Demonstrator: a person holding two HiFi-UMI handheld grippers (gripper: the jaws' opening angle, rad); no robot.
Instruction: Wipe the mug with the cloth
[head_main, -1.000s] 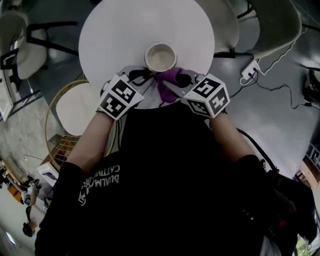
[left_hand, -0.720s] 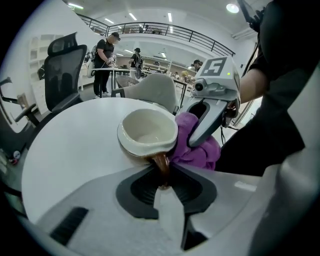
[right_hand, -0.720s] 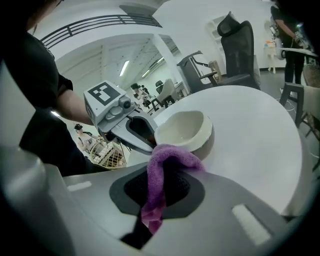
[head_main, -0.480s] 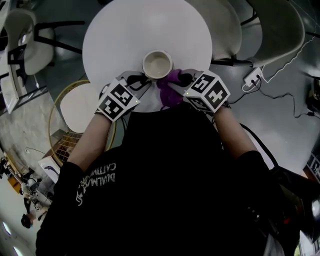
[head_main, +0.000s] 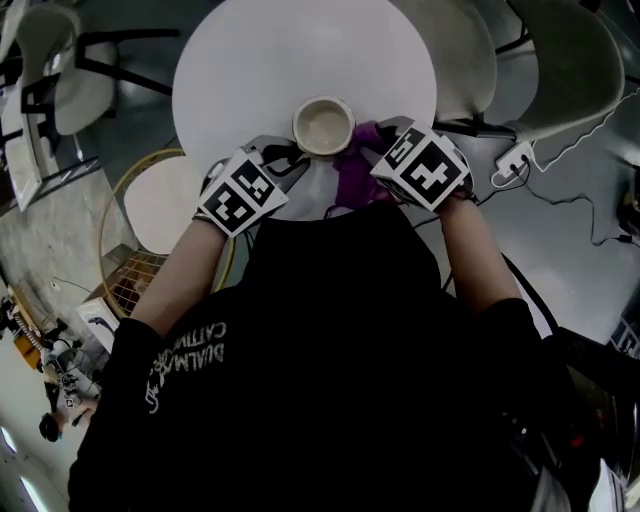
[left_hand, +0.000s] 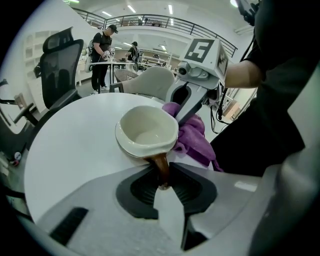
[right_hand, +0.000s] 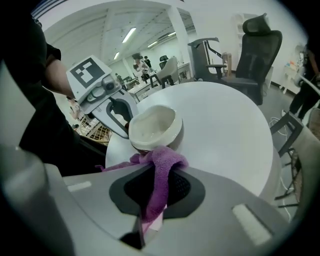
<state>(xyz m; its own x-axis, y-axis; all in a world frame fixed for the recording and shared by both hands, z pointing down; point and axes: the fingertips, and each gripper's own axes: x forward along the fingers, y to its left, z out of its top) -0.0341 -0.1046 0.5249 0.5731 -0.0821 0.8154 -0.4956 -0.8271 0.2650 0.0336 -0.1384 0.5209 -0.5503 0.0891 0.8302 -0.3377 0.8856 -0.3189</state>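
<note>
Closest to you, your left gripper (left_hand: 161, 184) has its jaws clamped on the brown handle (left_hand: 160, 167) of the mug (left_hand: 147, 132), the dark pads pressing it from both sides. Your right gripper (right_hand: 156, 197) has its jaws closed on the purple cloth (right_hand: 161, 172). A fold of it runs up between the pads and bunches over the tips, and a loose tail trails off towards your body. Both grippers point steeply down at the edge of the round white table (head_main: 300, 50) nearest you. They sit side by side, and their marker cubes (head_main: 240, 193) face up at you in the head view.

Just beyond the jaws, the mug stands upright near that edge, cream inside and darker low on its outer wall. The bunched cloth touches the outer wall on the mug's right side, below the rim.

Past the table, pale shell chairs (head_main: 560, 60) stand on the grey floor, and a white power strip (head_main: 515, 160) lies with its cable off to your right. Farther off, the right gripper view shows a black office chair (right_hand: 257, 42), and the left gripper view shows people (left_hand: 102, 47) standing by a desk.
</note>
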